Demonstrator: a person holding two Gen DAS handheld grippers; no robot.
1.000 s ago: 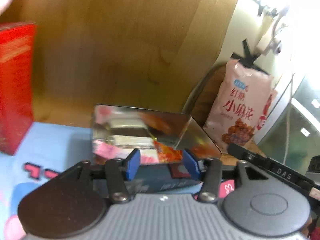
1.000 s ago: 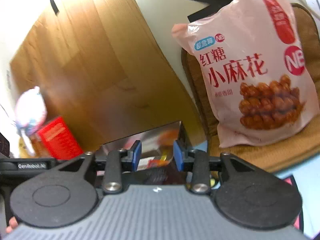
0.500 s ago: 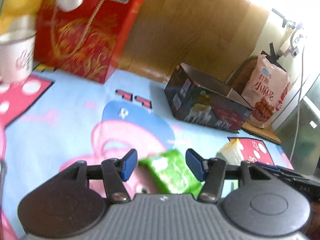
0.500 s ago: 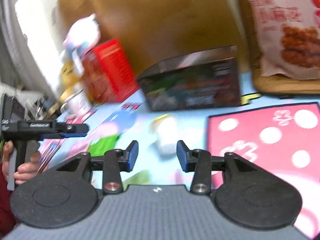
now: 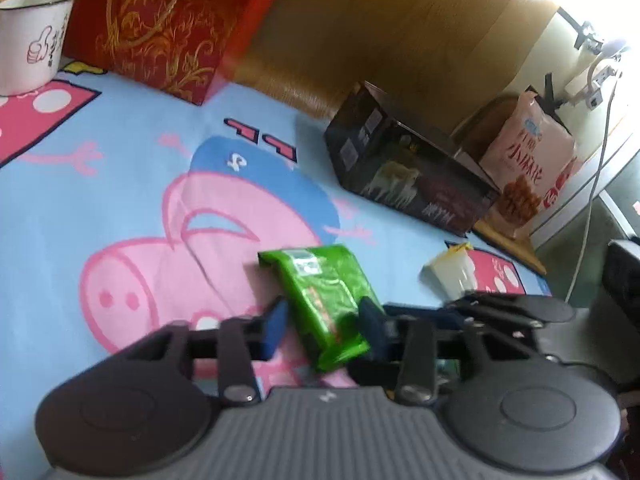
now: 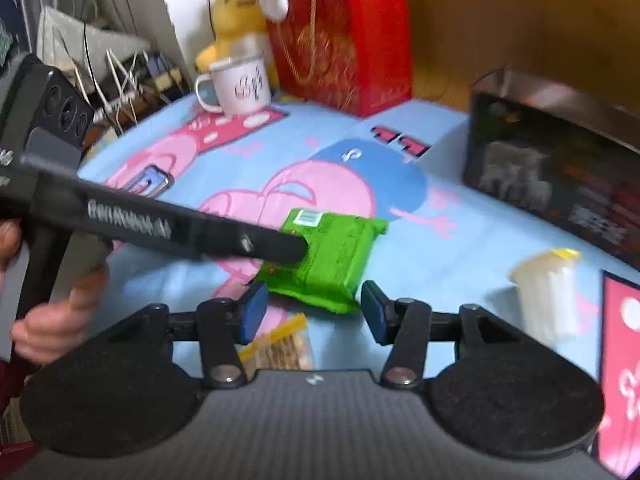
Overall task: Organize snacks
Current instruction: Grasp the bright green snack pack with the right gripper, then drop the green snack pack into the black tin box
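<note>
A green snack packet [image 5: 324,292] lies flat on the cartoon-pig cloth [image 5: 120,168]. My left gripper [image 5: 322,330] is open, with the packet's near end between its blue pads; it is not clamped. My right gripper [image 6: 312,310] is open just short of the same packet [image 6: 332,254], with a small yellow-sealed biscuit packet [image 6: 282,346] under it. A white jelly cup [image 5: 454,272] lies on its side at the right; it also shows in the right wrist view [image 6: 548,288]. A dark open box [image 5: 404,176] stands at the back.
A red gift bag [image 5: 168,20] and a white enamel mug [image 5: 32,44] stand at the back left. A pink snack bag [image 5: 528,164] leans on a chair past the box. A phone [image 6: 148,180] lies on the cloth at left; a yellow plush duck [image 6: 236,12] sits behind the mug.
Both grippers have pulled back from the dark box and swung down over the cloth. My left gripper has closed in around the green packet. My right gripper now faces it too.
</note>
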